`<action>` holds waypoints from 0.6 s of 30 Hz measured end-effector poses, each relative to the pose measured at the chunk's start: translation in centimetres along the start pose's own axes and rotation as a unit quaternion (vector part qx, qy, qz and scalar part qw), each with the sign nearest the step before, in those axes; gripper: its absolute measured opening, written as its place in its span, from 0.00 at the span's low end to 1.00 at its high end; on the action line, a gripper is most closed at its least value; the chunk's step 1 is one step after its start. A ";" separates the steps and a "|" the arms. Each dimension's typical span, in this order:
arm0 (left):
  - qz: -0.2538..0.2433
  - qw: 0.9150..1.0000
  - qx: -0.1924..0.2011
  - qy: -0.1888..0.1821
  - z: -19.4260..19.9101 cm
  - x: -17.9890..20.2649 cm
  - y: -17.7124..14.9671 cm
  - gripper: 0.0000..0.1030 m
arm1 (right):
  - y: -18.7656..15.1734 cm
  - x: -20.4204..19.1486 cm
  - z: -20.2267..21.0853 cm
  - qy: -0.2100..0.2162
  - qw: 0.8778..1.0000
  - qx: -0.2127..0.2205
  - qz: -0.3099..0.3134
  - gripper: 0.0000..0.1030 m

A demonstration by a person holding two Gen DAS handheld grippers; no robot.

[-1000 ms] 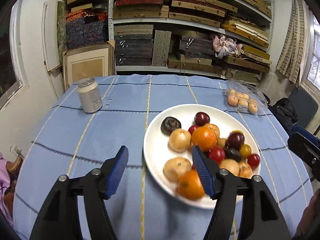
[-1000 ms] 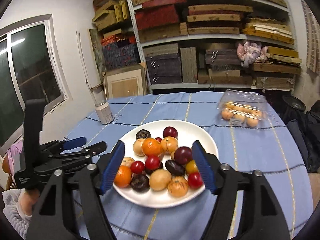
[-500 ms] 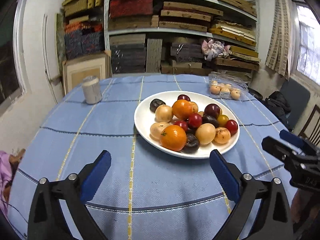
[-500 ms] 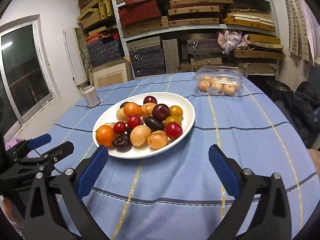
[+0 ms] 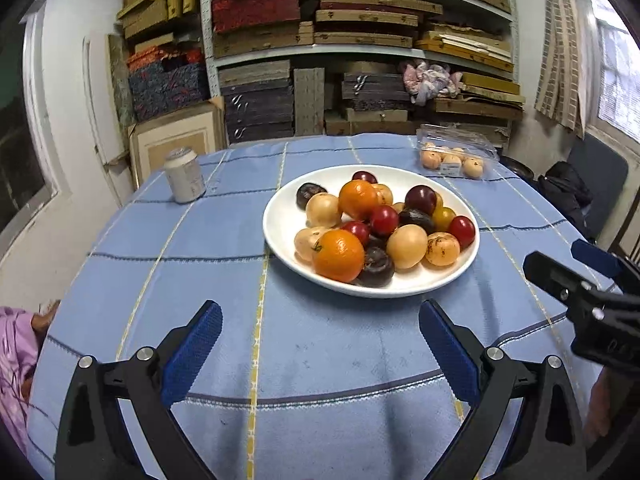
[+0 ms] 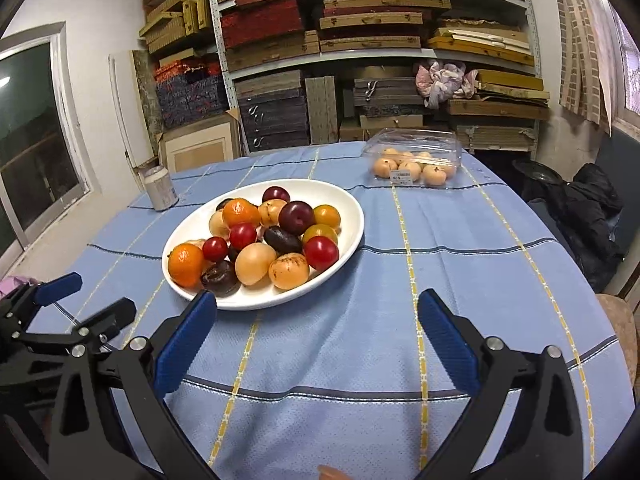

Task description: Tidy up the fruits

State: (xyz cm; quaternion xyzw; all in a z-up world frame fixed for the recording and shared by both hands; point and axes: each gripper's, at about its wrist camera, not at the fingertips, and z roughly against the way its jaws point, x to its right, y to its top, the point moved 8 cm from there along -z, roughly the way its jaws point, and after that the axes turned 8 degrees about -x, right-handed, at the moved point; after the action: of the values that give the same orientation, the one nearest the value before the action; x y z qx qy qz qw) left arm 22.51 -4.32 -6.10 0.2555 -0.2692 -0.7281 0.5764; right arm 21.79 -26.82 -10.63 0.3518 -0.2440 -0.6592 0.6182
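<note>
Two pairs of blue-padded tongs hang wide apart and empty above the near edge of a desk draped in a blue checked cloth (image 5: pixel 120 264), the left tongs (image 5: pixel 320 336) just short of the plate and the right tongs (image 6: pixel 318 328) beside them, with a bare stretch of cloth between the pads and the fruit. Past them, toward the middle of the desk, a white plate (image 5: pixel 280 220) carries a heaped mix: a large orange (image 5: pixel 338 255) at its near rim, a dark plum (image 5: pixel 376 266) touching it, pale round fruits, red and yellow cherry tomatoes, and a second orange (image 5: pixel 358 199) farther back. Near the far left edge stands a drink can (image 5: pixel 185 180); near the far right edge sits a clear plastic clamshell box (image 6: pixel 416 158) holding more pale fruit. Packed shelves fill the wall behind. The pile looks the likely trouble: the fruits are round, smooth and leaning on one another, so pulling one from the heap could send its neighbours rolling over the shallow rim and off the desk, while a hard squeeze could burst a tomato or bruise a soft plum.
</note>
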 end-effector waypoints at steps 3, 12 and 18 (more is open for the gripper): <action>0.015 1.000 -0.007 -0.010 0.0 -0.4 -0.1 0.97 | 0.0 -0.3 0.0 0.000 1.000 0.000 0.004 0.96; 0.010 1.000 -0.006 -0.019 0.6 0.1 -0.3 0.96 | -0.5 -1.1 -0.4 -0.001 1.000 -0.008 0.016 0.96; -0.004 1.000 -0.002 -0.001 0.7 0.6 -0.5 0.96 | -0.6 -0.9 -0.4 0.000 1.000 -0.010 0.013 0.96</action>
State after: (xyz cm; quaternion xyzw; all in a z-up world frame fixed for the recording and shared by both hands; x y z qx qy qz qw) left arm 21.57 -4.70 -6.01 0.2546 -0.2668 -0.7309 0.5742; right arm 21.73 -25.77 -11.21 0.3423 -0.2421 -0.6532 0.6305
